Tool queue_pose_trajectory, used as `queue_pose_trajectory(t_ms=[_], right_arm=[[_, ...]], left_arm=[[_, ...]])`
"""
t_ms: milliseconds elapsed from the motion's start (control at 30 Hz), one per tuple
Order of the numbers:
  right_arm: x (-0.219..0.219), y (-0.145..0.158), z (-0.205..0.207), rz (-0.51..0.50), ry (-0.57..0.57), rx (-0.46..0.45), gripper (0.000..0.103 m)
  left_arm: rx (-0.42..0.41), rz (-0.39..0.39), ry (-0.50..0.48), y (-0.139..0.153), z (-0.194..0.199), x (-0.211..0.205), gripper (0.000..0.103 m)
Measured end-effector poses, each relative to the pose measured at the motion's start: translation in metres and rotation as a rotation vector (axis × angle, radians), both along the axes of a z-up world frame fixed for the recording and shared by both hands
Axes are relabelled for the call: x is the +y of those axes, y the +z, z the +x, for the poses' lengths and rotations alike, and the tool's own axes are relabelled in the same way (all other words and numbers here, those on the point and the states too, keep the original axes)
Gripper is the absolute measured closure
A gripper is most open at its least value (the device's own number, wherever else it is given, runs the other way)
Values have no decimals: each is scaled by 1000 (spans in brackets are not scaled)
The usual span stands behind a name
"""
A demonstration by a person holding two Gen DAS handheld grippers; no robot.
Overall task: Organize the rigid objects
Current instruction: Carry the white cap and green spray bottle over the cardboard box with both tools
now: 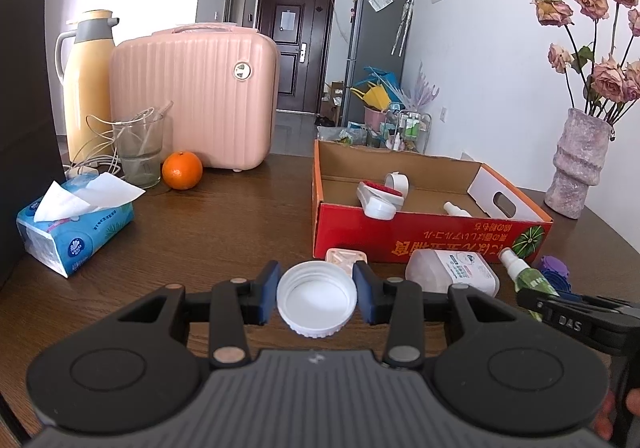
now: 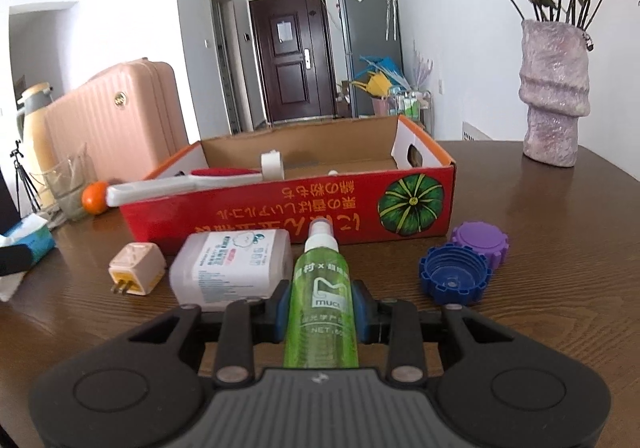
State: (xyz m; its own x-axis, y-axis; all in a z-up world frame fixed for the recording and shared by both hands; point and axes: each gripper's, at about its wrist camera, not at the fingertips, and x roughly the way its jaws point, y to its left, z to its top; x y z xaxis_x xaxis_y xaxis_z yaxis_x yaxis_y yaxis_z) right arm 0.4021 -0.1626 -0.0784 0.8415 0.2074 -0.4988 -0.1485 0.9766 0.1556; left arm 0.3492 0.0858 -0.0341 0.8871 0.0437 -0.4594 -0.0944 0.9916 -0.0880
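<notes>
Hidden or cut off: green spray bottle (image 2: 322, 304), its base lost behind the right gripper (image 2: 322, 306) body; small white bottle (image 1: 456, 209) in the red cardboard box (image 1: 420, 238), mostly screened by the box wall.

Right gripper: closed on the spray bottle, nozzle pointing ahead toward the box.

Left gripper (image 1: 316, 298): blue pads pressed on a white screw cap (image 1: 317, 298), open side up. Box ahead and right of it.

Blue cap (image 2: 454, 280), purple cap (image 2: 480, 240): on the table, right of the right gripper.
</notes>
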Motion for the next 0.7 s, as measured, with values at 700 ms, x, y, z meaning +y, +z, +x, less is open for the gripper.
queue_pose_trajectory(t_ms=[700], right_arm=[[-5, 30, -30, 43, 17, -106, 73]], left_arm=[[-34, 10, 6, 16, 1, -15, 62]])
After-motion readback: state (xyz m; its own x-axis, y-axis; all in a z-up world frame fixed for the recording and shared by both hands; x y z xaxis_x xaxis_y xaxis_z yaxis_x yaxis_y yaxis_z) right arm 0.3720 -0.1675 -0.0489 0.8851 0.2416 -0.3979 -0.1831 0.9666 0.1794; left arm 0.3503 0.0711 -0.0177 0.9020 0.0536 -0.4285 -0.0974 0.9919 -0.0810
